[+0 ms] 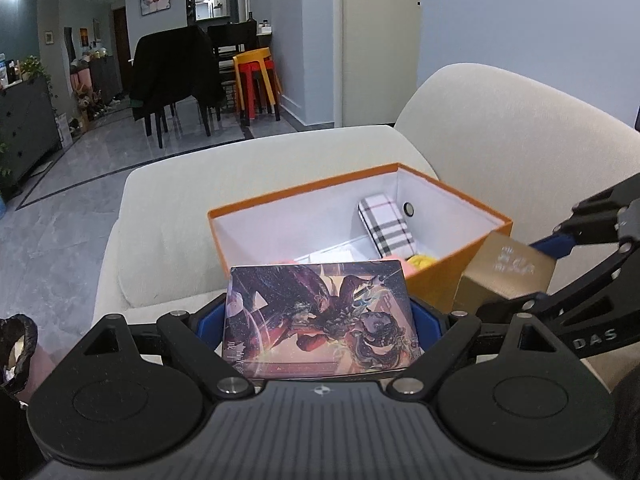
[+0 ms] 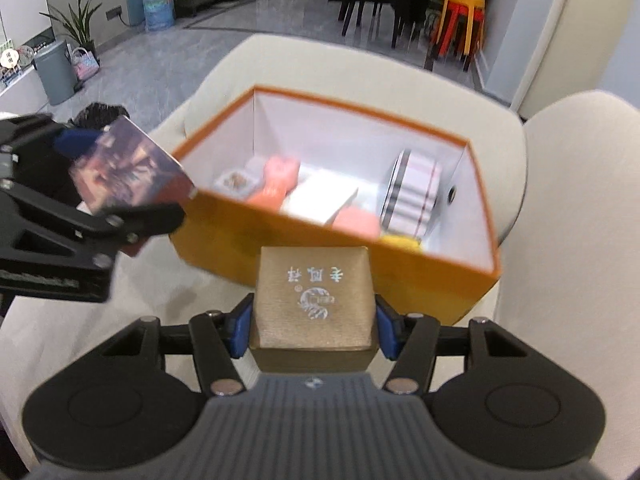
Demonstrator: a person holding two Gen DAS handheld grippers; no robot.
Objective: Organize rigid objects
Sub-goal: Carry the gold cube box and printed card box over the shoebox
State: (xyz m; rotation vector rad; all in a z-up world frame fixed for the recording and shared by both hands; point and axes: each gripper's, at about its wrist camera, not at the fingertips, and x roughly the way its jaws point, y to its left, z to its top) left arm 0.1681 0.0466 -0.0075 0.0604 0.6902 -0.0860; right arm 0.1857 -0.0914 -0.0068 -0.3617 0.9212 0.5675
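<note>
I had the orange box (image 1: 444, 276) as my reference, sitting open on the cream sofa cushion (image 1: 192, 184). My left gripper (image 1: 320, 320) was pinching the illustrated card box (image 1: 320, 316) between its blue pads, held just short of the orange box's near wall and level with its rim. From the right wrist camera the same card box (image 2: 128, 168) showed at the orange box's left corner, tilted, its far edge close to the rim; motion blur kept me from telling whether they touched.

My right gripper (image 2: 314, 320) was clamped on the gold gift box (image 2: 314, 304), blue pads pressed against both its sides, printed lid facing up. It hung just in front of the orange box's near wall, outside it. In the left wrist view the gold gift box (image 1: 504, 276) sat beside the orange box's right near corner.

Inside the orange box, the plaid case (image 1: 386, 226) leaned against the right end wall, near a round metal grommet (image 1: 409, 209). A white flat box (image 2: 320, 196) lay in the middle of the floor, pink items (image 2: 280, 180) beside it, and something yellow (image 2: 400, 242) showed under the plaid case.
</note>
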